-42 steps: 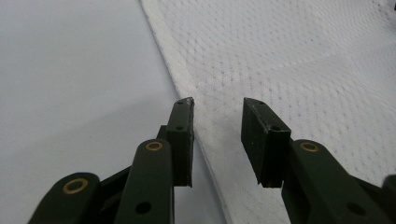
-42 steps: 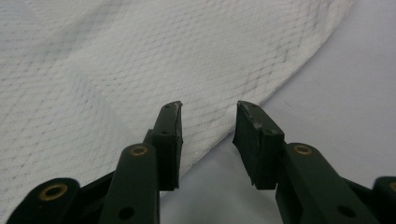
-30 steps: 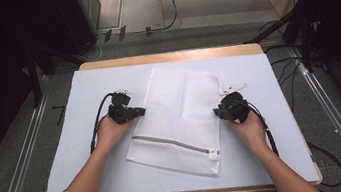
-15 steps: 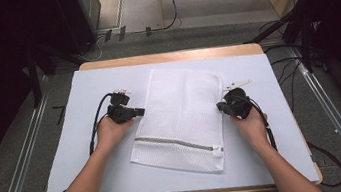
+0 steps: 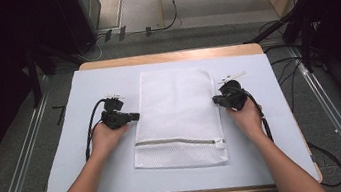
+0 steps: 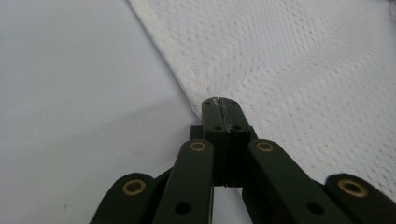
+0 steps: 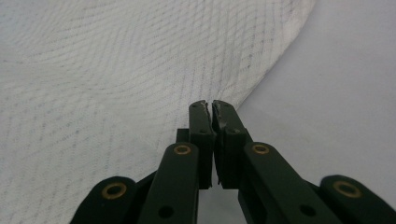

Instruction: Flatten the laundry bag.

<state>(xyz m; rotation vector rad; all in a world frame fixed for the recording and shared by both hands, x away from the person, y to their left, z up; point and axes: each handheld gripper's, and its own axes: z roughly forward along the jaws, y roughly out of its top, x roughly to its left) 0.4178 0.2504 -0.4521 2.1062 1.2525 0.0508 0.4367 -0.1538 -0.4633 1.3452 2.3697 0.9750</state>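
The white mesh laundry bag (image 5: 177,117) lies flat between both grippers. The left gripper (image 6: 220,103) has its jaws pressed together, pinching the bag's edge; the right gripper (image 7: 209,106) jaws have just closed, likewise pinching the opposite edge

A rectangular wooden table (image 5: 168,56) carries a pale blue-grey sheet (image 5: 71,155) that covers nearly all of its top, leaving a bare wood strip along the far edge. A white mesh laundry bag with a zip (image 5: 177,115) lies flat on the sheet's middle, apparently empty.
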